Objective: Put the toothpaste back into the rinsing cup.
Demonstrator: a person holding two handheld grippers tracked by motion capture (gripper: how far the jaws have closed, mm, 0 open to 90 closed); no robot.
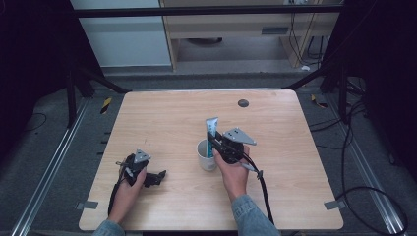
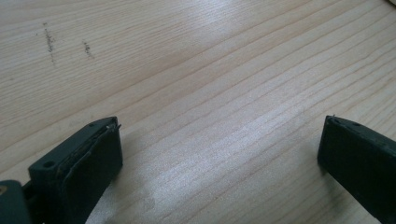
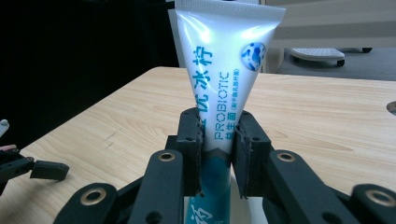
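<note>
left arm: forearm enters from the bottom edge, sleeve at the wrist, angled up and slightly right.
left hand: wrapped round the gripper body, low over the table.
left gripper: lies nearly level, jaws spread wide, nothing between them.
right arm: denim sleeve, forearm rising toward the table's middle.
right gripper: jaws pressed on a tube, held upright.
</note>
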